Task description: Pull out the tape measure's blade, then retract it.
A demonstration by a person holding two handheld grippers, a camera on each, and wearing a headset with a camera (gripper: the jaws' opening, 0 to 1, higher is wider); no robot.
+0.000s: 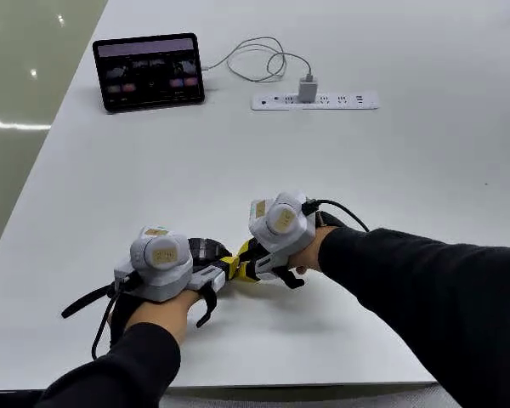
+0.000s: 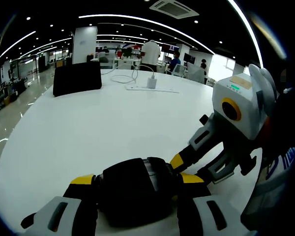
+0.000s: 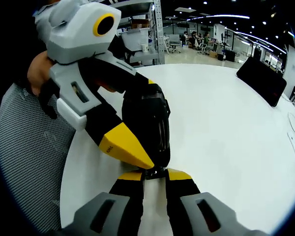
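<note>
The black tape measure (image 2: 137, 191) lies low over the white table (image 1: 263, 161), near its front edge. My left gripper (image 2: 137, 179) is shut on its body, one yellow-tipped jaw on each side. My right gripper (image 3: 156, 175) comes in from the right, shut on the small blade tip (image 3: 155, 171) at the case's mouth. The case (image 3: 147, 115) stands right in front of the right jaws, so almost no blade is out. In the head view the tape measure (image 1: 206, 250) sits between the left gripper (image 1: 211, 260) and the right gripper (image 1: 248, 269).
A dark tablet (image 1: 149, 70) stands at the far left of the table. A white power strip (image 1: 314, 101) with a charger and looped cable (image 1: 263, 61) lies at the back. The table's front edge (image 1: 280, 384) runs just behind my forearms.
</note>
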